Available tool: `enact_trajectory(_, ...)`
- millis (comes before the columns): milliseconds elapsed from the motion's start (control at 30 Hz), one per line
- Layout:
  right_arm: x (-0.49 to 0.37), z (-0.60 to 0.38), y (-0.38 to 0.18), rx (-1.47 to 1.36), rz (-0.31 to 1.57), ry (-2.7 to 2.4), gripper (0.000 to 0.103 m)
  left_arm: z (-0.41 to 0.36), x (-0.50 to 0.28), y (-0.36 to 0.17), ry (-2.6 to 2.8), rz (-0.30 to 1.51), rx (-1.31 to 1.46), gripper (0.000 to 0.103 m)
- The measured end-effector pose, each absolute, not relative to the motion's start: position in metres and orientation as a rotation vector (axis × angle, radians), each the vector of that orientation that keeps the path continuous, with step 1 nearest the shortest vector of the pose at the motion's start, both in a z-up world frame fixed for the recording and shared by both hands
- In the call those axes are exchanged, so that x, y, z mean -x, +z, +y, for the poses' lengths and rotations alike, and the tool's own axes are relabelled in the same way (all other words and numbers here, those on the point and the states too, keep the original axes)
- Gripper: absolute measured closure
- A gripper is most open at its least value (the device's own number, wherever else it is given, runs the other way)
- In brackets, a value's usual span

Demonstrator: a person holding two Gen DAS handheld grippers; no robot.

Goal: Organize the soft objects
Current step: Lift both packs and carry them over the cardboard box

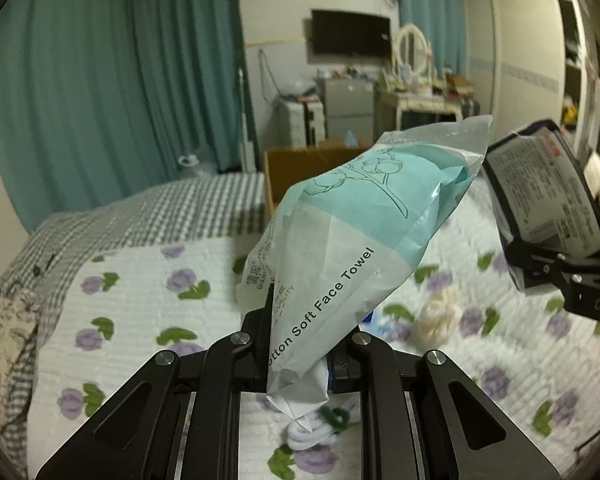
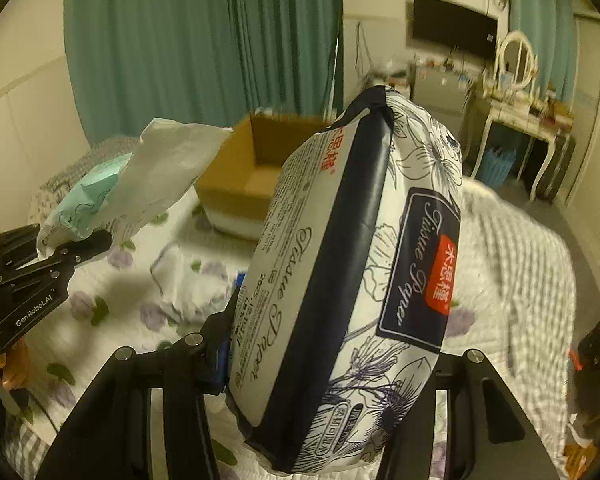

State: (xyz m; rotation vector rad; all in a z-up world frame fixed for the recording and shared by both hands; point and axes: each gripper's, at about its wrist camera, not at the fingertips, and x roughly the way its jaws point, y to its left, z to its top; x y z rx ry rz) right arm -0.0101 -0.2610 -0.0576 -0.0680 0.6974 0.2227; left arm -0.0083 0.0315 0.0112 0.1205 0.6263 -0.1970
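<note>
My left gripper (image 1: 300,356) is shut on a teal and white pack of cotton face towels (image 1: 360,216) and holds it up above the bed. The same pack (image 2: 100,196) and left gripper (image 2: 76,252) show at the left of the right wrist view. My right gripper (image 2: 328,364) is shut on a white and navy tissue paper pack (image 2: 352,280), also raised over the bed. That pack (image 1: 548,196) and the right gripper (image 1: 560,272) show at the right of the left wrist view.
An open cardboard box (image 2: 252,168) stands on the flowered quilt (image 1: 148,304) beyond both packs. A white cloth (image 2: 184,288), a cream plush item (image 1: 436,316) and a white and green thing (image 1: 320,428) lie on the bed. Teal curtains (image 1: 120,80) and a dressing table (image 2: 516,112) stand behind.
</note>
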Motion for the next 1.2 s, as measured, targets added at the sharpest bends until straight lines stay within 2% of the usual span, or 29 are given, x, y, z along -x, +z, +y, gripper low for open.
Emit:
enact_trajectory(300,0.029,-0.26,0.011,0.046,0.526,0.219,0.052,0.036,0.003,0.062,-0.186,0.526,-0.028,0.087)
enact_trajectory(633,-0.016,-0.236,0.059,0.074,0.426,0.233,0.052,0.027,-0.045,0.091,-0.198,0.463,-0.04,0.087)
enact_trajectory(867,-0.081,-0.232,0.055,0.106,0.441,0.233,0.052,0.016,-0.103,0.081,-0.213,0.49,-0.054,0.087)
enact_trajectory(1200,-0.175,-0.232,-0.001,0.15,0.555,0.244,0.052,-0.003,-0.187,0.03,-0.244,0.637,-0.034,0.087)
